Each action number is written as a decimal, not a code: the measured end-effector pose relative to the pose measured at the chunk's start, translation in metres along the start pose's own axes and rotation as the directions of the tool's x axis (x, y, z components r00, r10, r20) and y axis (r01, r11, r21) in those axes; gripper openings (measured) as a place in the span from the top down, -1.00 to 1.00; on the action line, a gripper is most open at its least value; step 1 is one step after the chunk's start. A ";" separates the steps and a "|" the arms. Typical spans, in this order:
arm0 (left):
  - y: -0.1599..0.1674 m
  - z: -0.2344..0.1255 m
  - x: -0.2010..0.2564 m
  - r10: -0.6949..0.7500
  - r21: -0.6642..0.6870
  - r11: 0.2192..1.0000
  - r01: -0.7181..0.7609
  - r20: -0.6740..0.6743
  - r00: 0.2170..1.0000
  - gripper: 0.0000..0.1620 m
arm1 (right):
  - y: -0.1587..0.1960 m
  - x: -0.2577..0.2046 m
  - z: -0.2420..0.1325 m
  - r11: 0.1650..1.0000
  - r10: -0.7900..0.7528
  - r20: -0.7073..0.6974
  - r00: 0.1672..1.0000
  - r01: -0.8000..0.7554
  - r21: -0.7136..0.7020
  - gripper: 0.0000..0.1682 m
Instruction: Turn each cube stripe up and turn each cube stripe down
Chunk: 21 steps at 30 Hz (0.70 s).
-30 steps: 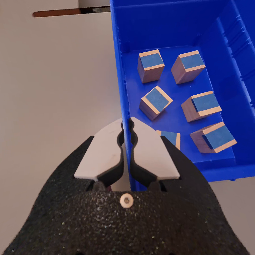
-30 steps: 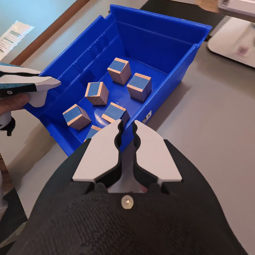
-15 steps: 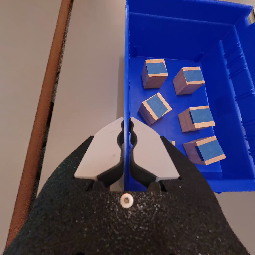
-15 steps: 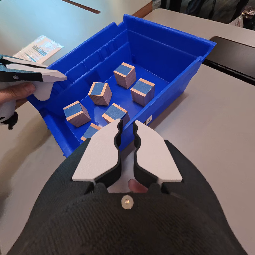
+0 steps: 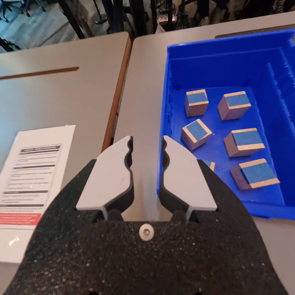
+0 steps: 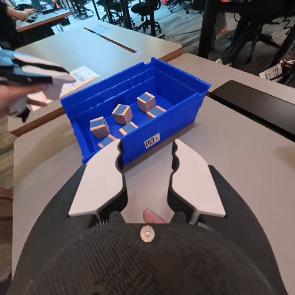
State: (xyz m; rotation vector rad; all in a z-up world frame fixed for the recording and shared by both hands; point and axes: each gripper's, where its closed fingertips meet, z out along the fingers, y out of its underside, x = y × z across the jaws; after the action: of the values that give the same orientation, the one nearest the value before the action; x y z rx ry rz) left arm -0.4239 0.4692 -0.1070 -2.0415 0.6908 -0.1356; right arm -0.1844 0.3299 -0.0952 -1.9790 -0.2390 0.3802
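A blue bin stands on the grey table and holds several wooden cubes, each with a blue stripe on its top face, such as one near the bin's left wall and one in the middle. My left gripper is open and empty, just left of the bin's wall and apart from it. It also shows at the left of the right wrist view, above the table. My right gripper is open and empty, in front of the bin's labelled wall.
A printed paper sheet lies on the table to the left of the bin. A second table adjoins at the back. A black panel lies at the right. Chairs and people are in the background.
Both grippers have let go of the bin's walls, opened and pulled back and up. The bin now sits on the table, farther from both.
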 end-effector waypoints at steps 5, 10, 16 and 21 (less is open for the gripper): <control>-0.014 -0.037 0.034 0.032 -0.027 0.999 -0.034 -0.097 0.995 0.27 | 0.021 0.034 -0.083 0.996 -0.086 -0.007 0.996 0.086 -0.005 -0.10; 0.000 -0.035 0.085 0.001 -0.197 0.979 -0.058 -0.280 0.960 0.13 | 0.052 0.058 -0.156 0.994 -0.089 -0.026 0.996 0.090 0.057 -0.21; 0.014 -0.008 0.102 -0.180 -0.383 0.921 0.070 -0.258 0.949 0.10 | 0.100 0.086 -0.210 0.984 -0.164 -0.135 0.977 0.171 0.045 -0.22; 0.022 0.022 0.117 -0.340 -0.550 0.814 0.189 -0.187 0.922 0.06 | 0.117 0.095 -0.228 0.981 -0.155 -0.158 0.975 0.171 0.091 -0.18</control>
State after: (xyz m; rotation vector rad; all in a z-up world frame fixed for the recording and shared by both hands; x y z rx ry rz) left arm -0.3274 0.4162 -0.1575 -2.6832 0.6522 -0.4493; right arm -0.0120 0.1199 -0.1271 -1.8603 -0.2776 0.1334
